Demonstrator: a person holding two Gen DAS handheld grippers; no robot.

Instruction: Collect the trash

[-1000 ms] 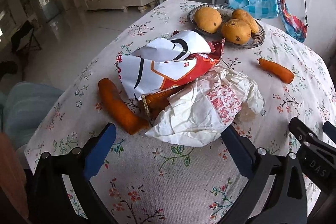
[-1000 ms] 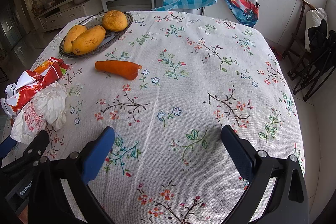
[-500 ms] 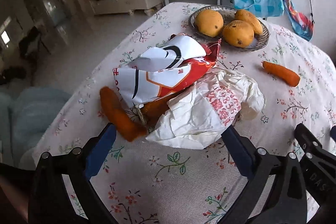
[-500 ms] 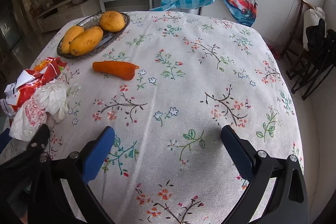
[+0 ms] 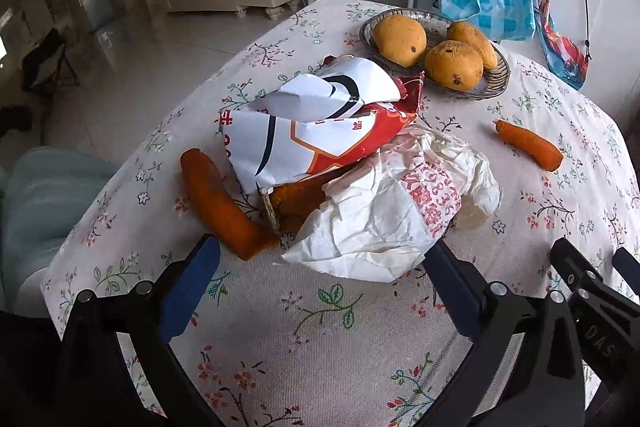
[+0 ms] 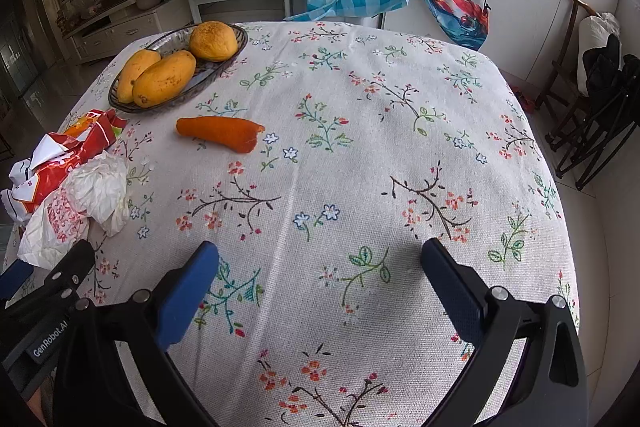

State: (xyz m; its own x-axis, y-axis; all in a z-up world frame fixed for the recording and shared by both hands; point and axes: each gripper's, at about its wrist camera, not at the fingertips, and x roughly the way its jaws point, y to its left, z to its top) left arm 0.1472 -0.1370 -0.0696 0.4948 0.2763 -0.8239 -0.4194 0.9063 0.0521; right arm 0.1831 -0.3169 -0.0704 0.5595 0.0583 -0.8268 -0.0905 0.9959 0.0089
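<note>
A crumpled white paper wrapper with red print (image 5: 384, 215) lies on the floral tablecloth, partly under a red and white snack bag (image 5: 316, 127). Both also show at the left edge of the right wrist view, the wrapper (image 6: 76, 207) and the bag (image 6: 60, 163). My left gripper (image 5: 320, 275) is open and empty, its blue pads just short of the wrapper's near edge. My right gripper (image 6: 318, 279) is open and empty over bare cloth, to the right of the trash. A carrot (image 5: 220, 203) lies beside the bag, and another is partly hidden beneath it.
A metal dish (image 5: 494, 83) with three mangoes (image 5: 400, 35) stands behind the trash. A loose carrot (image 6: 220, 133) lies near the dish. The table edge drops off at left. A blue desk, a checkered bag and a folding chair (image 6: 592, 99) stand around the table.
The left gripper has tilted and shifted a little, so the trash pile sits slightly more central. The right gripper has drifted slightly. Both stay open.
</note>
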